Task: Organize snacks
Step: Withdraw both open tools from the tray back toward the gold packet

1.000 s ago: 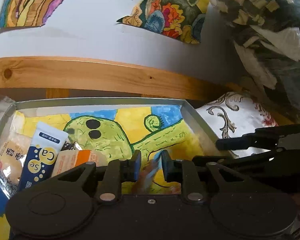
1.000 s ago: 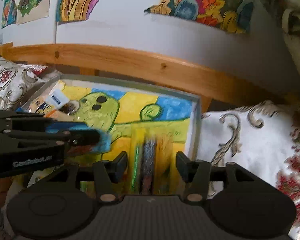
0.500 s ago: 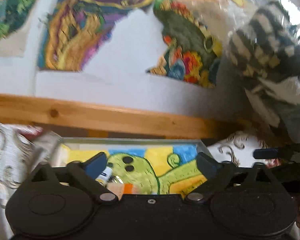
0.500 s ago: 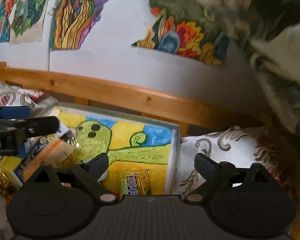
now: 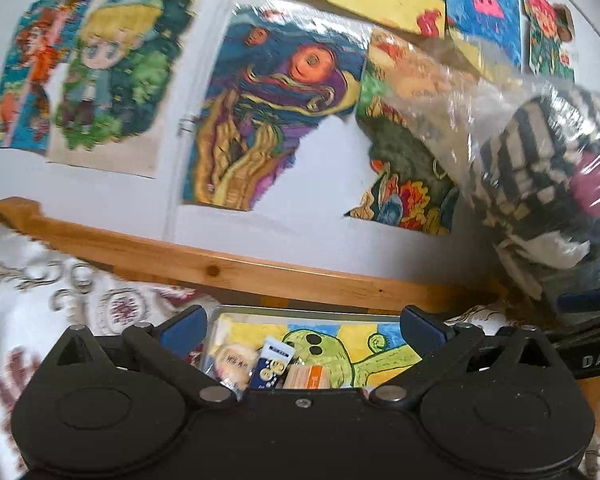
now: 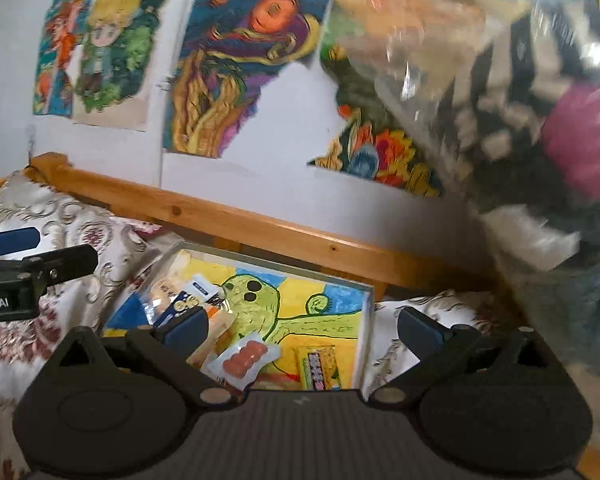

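A shallow metal tray [image 6: 370, 300] lined with a yellow and green drawing lies on the patterned cloth. At its left end sit a blue and white packet [image 6: 188, 298], a pale biscuit pack [image 5: 232, 364] and an orange and white pack [image 5: 306, 376]. A clear packet of red gummies [image 6: 246, 360] and a yellow-green strip pack [image 6: 318, 366] lie at the tray's near side. My right gripper [image 6: 302, 326] is open above the tray's near edge, holding nothing. My left gripper [image 5: 304, 326] is open too, raised over the tray's left end. Its fingers [image 6: 56, 264] show at the left in the right wrist view.
A wooden rail [image 5: 236, 268] runs behind the tray below a white wall with coloured drawings [image 5: 268, 120]. A clear plastic bag of striped cloth [image 5: 540, 168] bulges in at the upper right. White patterned cloth [image 6: 60, 216] covers the surface on both sides of the tray.
Both grippers went from nearly shut to wide open and drew up and back from the tray. The gummy packet and the strip pack they held now lie in the tray.
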